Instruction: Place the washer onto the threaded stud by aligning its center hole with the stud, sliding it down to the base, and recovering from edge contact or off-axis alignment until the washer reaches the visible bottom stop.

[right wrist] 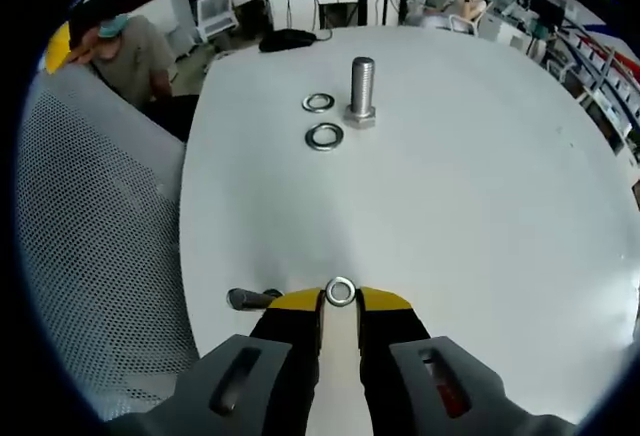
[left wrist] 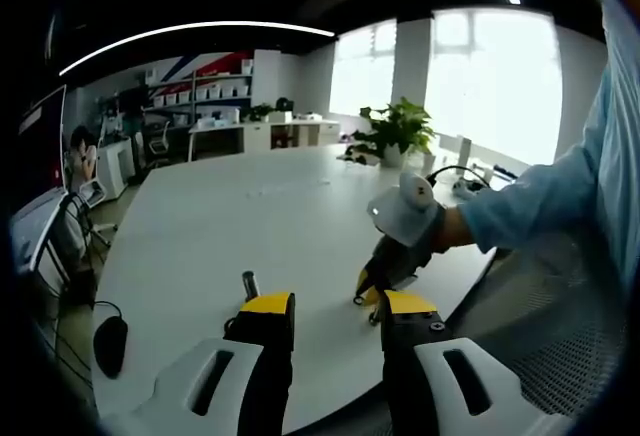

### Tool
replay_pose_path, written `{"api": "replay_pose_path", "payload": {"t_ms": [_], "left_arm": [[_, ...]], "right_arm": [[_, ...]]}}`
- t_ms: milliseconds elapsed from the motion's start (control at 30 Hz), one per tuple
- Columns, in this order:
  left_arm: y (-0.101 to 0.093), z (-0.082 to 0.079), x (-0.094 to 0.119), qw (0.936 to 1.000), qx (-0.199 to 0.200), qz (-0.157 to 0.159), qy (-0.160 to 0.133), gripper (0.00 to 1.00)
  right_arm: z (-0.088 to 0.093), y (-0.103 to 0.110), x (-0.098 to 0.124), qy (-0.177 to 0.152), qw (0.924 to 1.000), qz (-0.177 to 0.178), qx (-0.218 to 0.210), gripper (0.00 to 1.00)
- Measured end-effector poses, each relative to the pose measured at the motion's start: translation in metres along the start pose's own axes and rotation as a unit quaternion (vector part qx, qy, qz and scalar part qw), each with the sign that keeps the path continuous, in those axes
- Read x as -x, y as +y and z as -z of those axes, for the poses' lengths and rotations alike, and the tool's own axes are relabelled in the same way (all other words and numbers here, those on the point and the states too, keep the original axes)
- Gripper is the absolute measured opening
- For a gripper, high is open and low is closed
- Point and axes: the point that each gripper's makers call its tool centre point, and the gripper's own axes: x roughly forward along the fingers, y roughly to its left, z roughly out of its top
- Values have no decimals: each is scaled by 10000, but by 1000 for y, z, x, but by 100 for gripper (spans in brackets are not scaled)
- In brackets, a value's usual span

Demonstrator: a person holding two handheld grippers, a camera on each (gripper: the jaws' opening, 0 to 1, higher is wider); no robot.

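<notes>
Right gripper (right wrist: 340, 301) pinched washer (right wrist: 341, 291) between yellow-tipped jaws, just above white table (right wrist: 450, 206). Dark small bolt (right wrist: 245, 299) lay just left of its tips. Far ahead stood upright threaded stud (right wrist: 361, 89), two loose washers (right wrist: 324, 137) to its left. Left gripper (left wrist: 325, 306) jaws spread, nothing between; right gripper ahead-right.

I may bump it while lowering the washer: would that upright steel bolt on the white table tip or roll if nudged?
The upright threaded steel bolt rests on its wider hex head, so a light nudge probably slides it; a push near its top could topple it. Once down, its round shank would likely roll in an arc.
</notes>
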Motion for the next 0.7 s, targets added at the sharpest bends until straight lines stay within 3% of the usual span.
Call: {"api": "replay_pose_path", "payload": {"t_ms": [333, 700], "left_arm": [[0, 1, 0, 10000, -2, 7, 23, 32], [0, 2, 0, 10000, 1, 0, 46, 32]], "right_arm": [[-32, -3, 28, -497, 9985, -161, -170, 14], [-51, 6, 52, -829, 9958, -379, 47, 14]]}}
